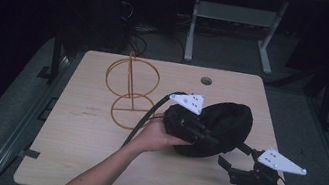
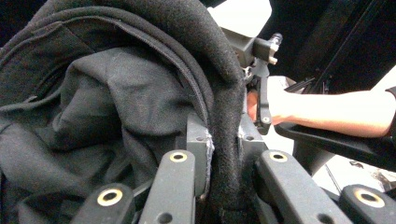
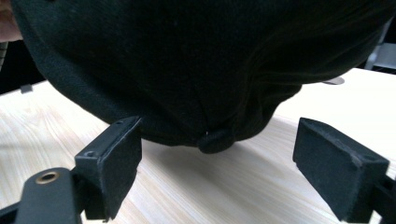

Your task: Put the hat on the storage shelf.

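Left gripper (image 2: 224, 154) clamps black cap (image 1: 225, 128) rim, crown button facing down toward table (image 1: 82, 149); right gripper (image 3: 217, 163) jaws spread, empty.

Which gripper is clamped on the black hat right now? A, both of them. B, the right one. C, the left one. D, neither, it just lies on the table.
C: in the left gripper view the left gripper pinches the black hat's edge between its jaws, while the right gripper has its jaws spread wide with the hat untouched beyond them.

Hand-held gripper (image 2: 223, 154) clamps black cap's (image 2: 116, 93) edge
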`<state>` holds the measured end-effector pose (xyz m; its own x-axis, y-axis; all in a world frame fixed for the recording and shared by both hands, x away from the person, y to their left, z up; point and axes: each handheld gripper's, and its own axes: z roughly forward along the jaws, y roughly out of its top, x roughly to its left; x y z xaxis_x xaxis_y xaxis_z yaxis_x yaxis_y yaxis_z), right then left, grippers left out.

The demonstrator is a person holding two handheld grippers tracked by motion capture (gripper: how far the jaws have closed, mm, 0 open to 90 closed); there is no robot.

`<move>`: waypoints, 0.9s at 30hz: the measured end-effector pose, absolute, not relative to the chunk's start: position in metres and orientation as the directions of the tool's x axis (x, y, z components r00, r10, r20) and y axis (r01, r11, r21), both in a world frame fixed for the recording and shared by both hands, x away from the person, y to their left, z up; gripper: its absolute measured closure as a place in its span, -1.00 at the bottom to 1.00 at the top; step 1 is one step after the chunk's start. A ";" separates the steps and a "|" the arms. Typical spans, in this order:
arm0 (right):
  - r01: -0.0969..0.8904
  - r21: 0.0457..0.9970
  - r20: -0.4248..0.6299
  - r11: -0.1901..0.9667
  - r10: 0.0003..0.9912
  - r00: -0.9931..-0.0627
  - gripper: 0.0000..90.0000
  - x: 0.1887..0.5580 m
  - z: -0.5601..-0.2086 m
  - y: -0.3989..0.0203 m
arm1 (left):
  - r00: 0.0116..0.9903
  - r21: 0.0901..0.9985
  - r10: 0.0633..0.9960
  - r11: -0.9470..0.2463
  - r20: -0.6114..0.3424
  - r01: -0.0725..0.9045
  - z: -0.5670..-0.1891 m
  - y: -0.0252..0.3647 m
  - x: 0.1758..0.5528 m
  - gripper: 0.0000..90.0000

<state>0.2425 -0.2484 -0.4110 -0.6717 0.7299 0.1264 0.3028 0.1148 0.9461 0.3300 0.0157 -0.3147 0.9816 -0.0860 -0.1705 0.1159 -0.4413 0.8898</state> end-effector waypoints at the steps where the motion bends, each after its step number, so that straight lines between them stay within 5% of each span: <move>1: 0.308 0.945 0.135 0.109 0.727 -0.673 -0.65 0.243 -0.411 -0.248 | 0.981 0.892 -0.088 -0.436 -0.171 0.117 -0.314 0.016 0.330 0.78; 17: 0.275 0.961 0.192 0.011 0.691 -0.697 -0.22 0.257 -0.416 -0.239 | 0.978 0.897 -0.121 -0.429 -0.170 0.103 -0.308 0.008 0.326 0.79; 27: 0.236 0.972 0.176 0.000 0.667 -0.724 0.53 0.254 -0.413 -0.241 | 0.975 0.909 -0.130 -0.399 -0.182 0.116 -0.305 0.008 0.327 0.79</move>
<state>0.2544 -0.2409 -0.4125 -0.7243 0.6667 0.1759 0.2356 -0.0004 0.9718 0.3272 0.0081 -0.3047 0.9747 -0.1304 -0.1818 0.1162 -0.3993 0.9094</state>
